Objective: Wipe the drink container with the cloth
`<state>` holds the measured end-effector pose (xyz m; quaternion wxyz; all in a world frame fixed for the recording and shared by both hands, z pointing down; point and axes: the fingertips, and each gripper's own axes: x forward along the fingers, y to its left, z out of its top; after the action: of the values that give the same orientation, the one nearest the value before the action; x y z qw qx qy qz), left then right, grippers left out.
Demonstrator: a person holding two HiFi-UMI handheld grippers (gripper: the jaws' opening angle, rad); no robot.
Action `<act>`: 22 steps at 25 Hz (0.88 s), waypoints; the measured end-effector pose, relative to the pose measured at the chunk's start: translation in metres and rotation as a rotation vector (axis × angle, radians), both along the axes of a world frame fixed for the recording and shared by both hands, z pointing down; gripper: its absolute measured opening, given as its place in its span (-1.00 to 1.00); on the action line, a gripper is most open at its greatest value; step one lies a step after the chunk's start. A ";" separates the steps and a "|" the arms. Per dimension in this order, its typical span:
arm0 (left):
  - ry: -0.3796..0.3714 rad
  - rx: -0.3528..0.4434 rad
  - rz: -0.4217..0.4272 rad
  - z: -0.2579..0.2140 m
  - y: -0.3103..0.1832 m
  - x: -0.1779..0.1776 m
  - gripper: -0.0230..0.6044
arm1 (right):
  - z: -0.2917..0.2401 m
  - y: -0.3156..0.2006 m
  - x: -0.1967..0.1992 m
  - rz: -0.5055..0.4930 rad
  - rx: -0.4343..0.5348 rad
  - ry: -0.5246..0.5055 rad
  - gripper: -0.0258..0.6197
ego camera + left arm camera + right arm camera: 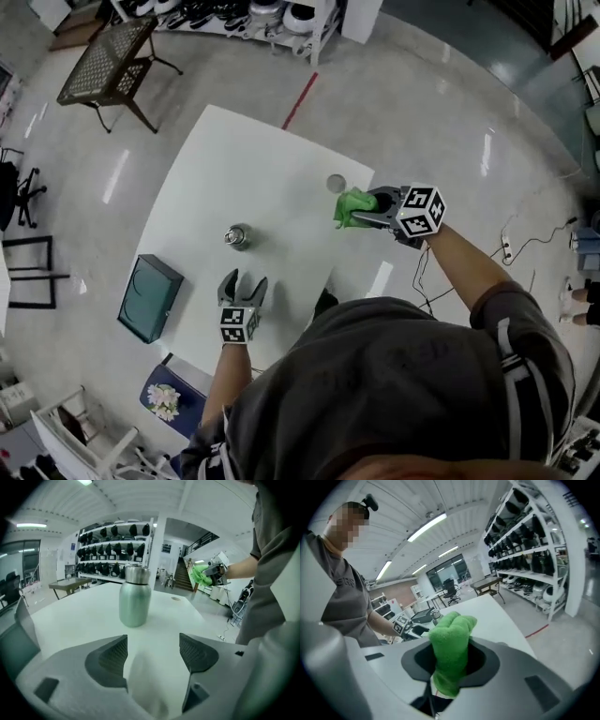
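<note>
A small steel drink container (pixel 238 237) stands upright on the white table (pixel 244 169); in the left gripper view the container (pixel 134 595) is straight ahead of the jaws. My left gripper (pixel 243 286) hovers a short way in front of it, open, with nothing between its fingers. My right gripper (pixel 367 214) is over the table's right edge, shut on a bunched green cloth (pixel 352 207). In the right gripper view the cloth (pixel 451 649) sticks up between the jaws. The right gripper and cloth (pixel 201 575) also show far right in the left gripper view.
A dark green box (pixel 150 297) lies at the table's left edge. A small round lid or disc (pixel 336 184) rests on the table near the cloth. A mesh-topped side table (pixel 108 58) stands on the floor beyond, and shelving with helmets (pixel 115 545) fills the background.
</note>
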<state>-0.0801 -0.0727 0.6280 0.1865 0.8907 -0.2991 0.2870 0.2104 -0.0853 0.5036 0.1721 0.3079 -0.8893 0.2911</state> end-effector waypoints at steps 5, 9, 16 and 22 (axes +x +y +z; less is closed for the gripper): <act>0.057 -0.044 0.154 -0.028 0.053 0.067 0.05 | -0.032 0.063 0.079 0.196 0.077 -0.015 -0.65; 0.167 0.020 0.243 -0.076 0.082 0.164 -0.41 | -0.066 0.137 0.154 0.378 0.158 -0.007 -0.65; 0.357 0.142 0.492 -0.176 0.167 0.357 -0.72 | -0.120 0.294 0.274 0.694 0.265 0.052 -0.65; 0.542 0.131 0.674 -0.255 0.265 0.488 -0.84 | -0.162 0.405 0.350 0.862 0.330 0.162 -0.65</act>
<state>0.4078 0.1924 0.3728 0.0971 0.9917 0.0505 0.0682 0.5602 0.3193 0.3414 0.0531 0.6944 -0.6983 0.1657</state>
